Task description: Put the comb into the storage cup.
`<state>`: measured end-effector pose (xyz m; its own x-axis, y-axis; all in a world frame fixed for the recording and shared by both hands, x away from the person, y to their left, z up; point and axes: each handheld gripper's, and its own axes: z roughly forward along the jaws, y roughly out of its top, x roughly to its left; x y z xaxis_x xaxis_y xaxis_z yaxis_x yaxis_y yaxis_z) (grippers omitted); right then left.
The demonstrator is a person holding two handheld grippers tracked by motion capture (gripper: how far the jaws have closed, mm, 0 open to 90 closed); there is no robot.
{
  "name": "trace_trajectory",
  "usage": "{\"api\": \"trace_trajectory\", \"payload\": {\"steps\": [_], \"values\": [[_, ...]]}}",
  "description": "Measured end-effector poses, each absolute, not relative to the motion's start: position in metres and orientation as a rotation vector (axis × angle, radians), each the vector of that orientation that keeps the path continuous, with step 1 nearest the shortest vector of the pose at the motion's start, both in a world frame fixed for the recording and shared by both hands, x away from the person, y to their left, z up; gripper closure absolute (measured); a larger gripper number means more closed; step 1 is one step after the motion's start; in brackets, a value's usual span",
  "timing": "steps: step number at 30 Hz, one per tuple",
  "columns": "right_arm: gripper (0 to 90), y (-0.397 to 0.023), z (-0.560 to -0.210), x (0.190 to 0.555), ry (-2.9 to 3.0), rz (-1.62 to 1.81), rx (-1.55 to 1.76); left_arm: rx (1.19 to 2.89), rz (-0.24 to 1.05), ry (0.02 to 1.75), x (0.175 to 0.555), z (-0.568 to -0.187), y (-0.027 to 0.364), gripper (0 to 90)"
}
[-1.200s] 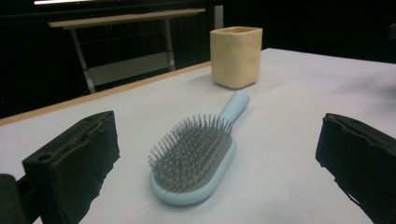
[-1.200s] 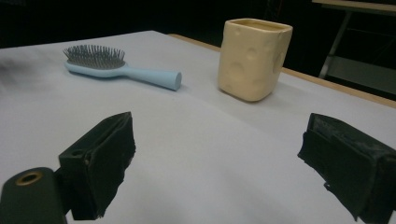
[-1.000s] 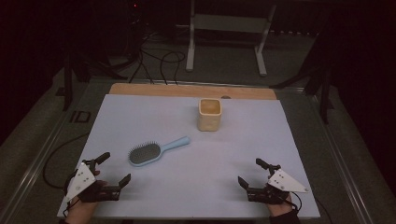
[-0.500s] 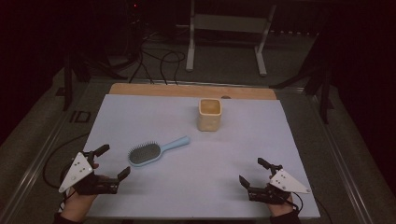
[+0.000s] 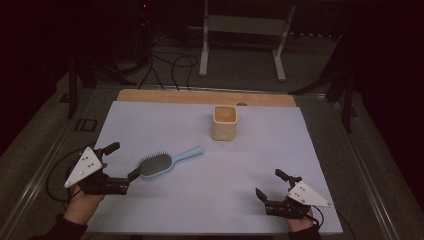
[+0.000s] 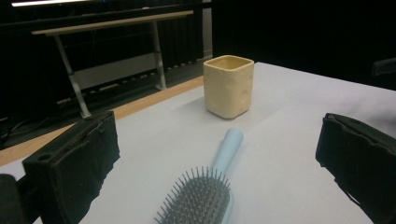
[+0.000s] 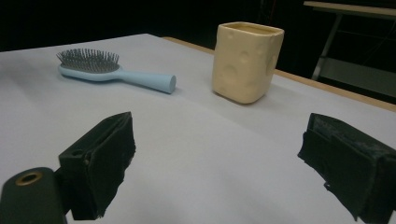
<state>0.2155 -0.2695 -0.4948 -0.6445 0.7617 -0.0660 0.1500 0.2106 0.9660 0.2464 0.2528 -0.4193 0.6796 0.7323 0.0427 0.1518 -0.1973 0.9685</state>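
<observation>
Hairbrush (image 5: 162, 162), pale blue plastic, lies bristles-up on the tabletop (image 5: 310, 150) just ahead of the spread left claw (image 5: 123, 164). Likely light, stiff, slick; its slim handle, farthest from the claw, suits gripping.

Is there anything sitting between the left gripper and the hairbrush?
Nothing visible. The left gripper is open right at the bristle end of the hairbrush, with bare table cover between them; the yellow cup stands farther back.
</observation>
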Motion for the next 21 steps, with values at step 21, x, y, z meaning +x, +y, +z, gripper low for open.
{"api": "trace_trajectory", "payload": {"steps": [21], "values": [[9.2,-0.270,-0.497,0.220,1.949,1.475,0.832,1.795,0.515,0.662,0.293,-0.392,0.206,0.0]]}}
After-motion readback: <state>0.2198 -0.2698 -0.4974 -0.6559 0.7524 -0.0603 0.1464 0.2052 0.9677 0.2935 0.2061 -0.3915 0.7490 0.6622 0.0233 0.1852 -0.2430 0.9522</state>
